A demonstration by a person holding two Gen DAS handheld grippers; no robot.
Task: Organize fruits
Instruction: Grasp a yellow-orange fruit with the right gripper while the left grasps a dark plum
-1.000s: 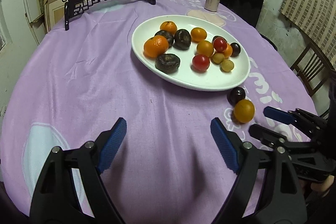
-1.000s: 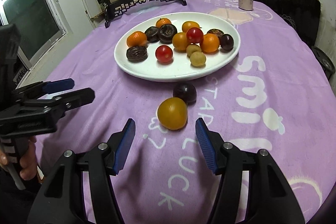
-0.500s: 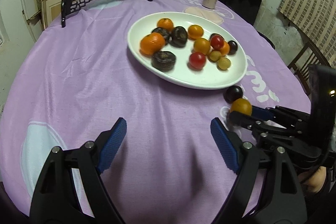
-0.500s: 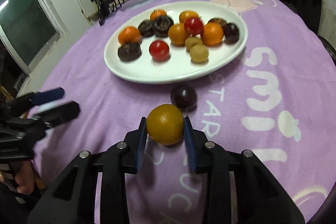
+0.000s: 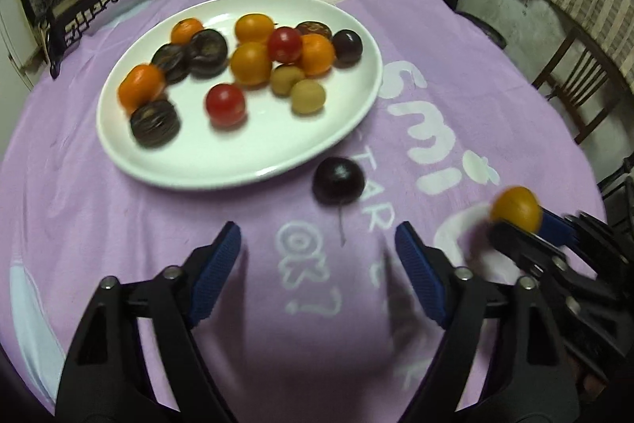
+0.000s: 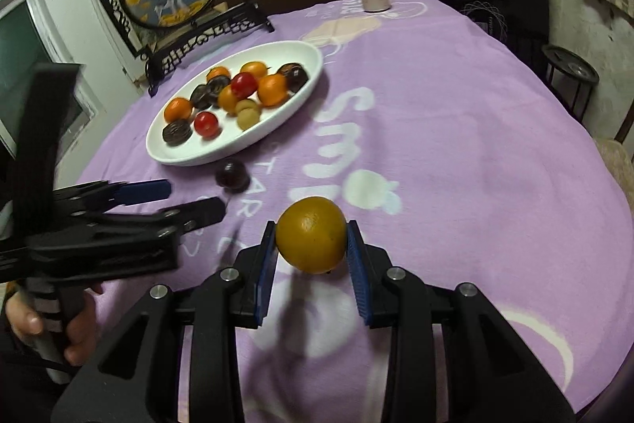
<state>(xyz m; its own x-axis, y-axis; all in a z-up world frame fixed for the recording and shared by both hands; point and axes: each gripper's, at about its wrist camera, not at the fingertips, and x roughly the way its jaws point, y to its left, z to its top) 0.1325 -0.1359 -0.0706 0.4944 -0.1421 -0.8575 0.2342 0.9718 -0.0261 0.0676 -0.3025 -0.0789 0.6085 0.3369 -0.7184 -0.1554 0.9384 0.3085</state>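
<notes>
Here: right gripper [image 6: 311,256] jaws clamp the orange fruit [image 6: 310,233]; plate [image 6: 277,127] lies ahead-left. Left gripper [image 5: 317,264] jaws wide, plum [image 5: 338,181] dead ahead.

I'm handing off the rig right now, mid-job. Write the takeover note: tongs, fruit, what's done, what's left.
Right tongs: shut on the yellow-orange fruit, held above the purple cloth.
Left tongs: open, empty, hovering low over the cloth near the dark plum.
White plate: holds the sorted pile of orange, red, dark and tan fruit.
Done: the yellow-orange fruit is picked up.
Left: likely carry it to the plate and release, then collect the dark plum, which lies on the cloth just off the plate's near rim. The left tongs look best placed for that.
</notes>
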